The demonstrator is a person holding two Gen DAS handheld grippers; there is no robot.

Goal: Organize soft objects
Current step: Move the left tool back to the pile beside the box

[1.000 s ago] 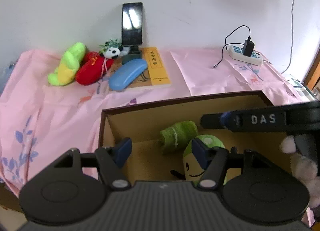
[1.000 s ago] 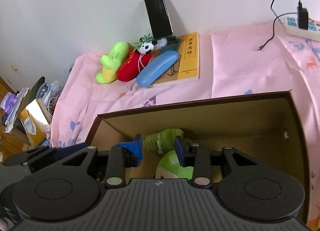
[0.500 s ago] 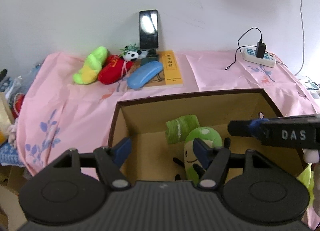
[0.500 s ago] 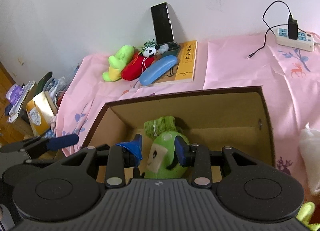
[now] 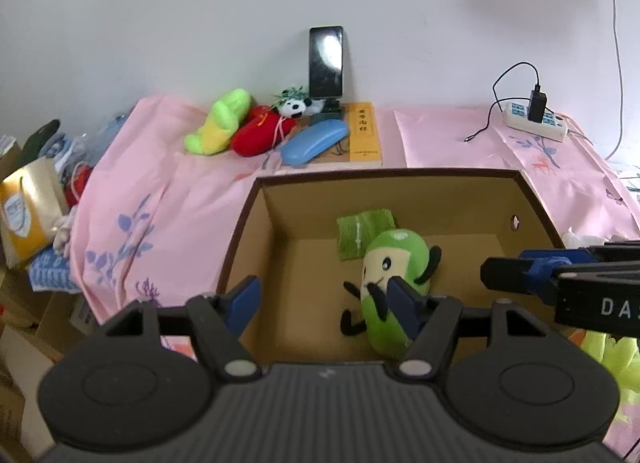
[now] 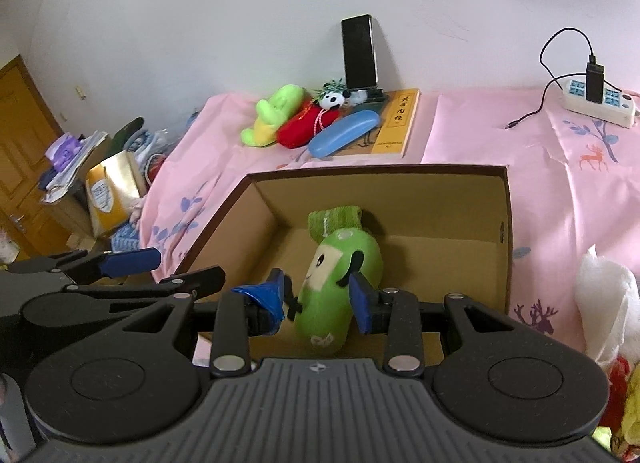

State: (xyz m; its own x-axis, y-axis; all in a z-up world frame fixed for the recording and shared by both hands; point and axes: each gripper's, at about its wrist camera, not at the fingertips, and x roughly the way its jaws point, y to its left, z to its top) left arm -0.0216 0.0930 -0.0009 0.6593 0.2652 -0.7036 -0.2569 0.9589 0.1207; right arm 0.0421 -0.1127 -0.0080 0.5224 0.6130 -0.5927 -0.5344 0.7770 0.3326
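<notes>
- Left gripper [image 5: 326, 299]: spread wide, empty, above the cardboard box [image 5: 248, 219].
- Right gripper [image 6: 318, 295]: spread wide, empty; green plush toy [image 6: 340, 283] lies in the box below and between its fingers, touching a green cloth [image 6: 334, 219].

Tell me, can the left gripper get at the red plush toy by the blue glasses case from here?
Probably yes: the left gripper is open and empty, and the red plush toy lies exposed on the pink cloth, though the open cardboard box stands between them, so it must pass over it.
</notes>
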